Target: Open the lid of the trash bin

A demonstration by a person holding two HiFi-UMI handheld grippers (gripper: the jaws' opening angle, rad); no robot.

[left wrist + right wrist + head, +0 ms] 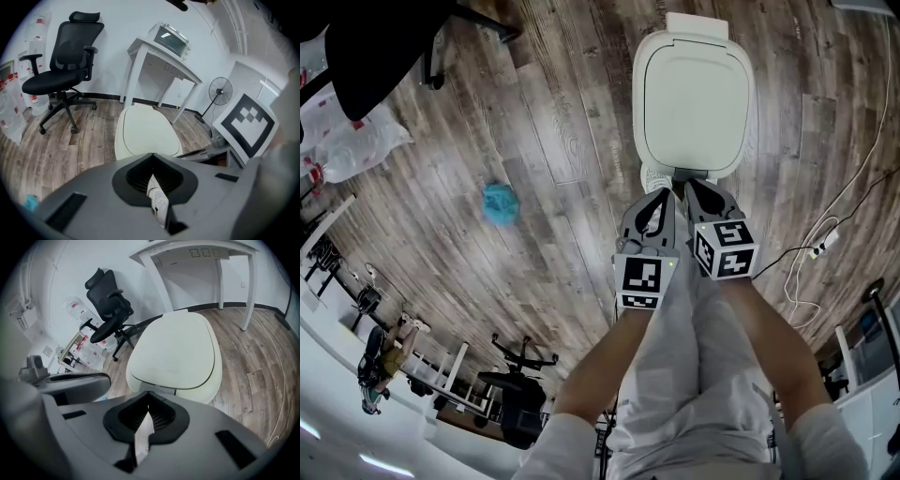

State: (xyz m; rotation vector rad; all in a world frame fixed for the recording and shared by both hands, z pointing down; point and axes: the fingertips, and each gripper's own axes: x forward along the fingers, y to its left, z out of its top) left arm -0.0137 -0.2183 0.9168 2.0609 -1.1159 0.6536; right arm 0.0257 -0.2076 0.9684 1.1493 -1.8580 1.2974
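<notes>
The white trash bin is standing on the wooden floor, and its lid is lying flat and shut. A person is standing right in front of it and is holding both claws low and side by side, pointing at the near edge of the bin. The left claw is closed, with its two jaws meeting at the tips, and it is holding nothing. In the left gripper view, a white shoe is showing through the small gap behind the tips. The right claw is closed too, and it is also holding nothing. Both claws are sitting just beside the front of the bin, but I cannot tell if they are touching it. A little blue thing is lying on the floor, well apart from the bin. A black chair and a white desk are standing by the wall behind the bin.
</notes>
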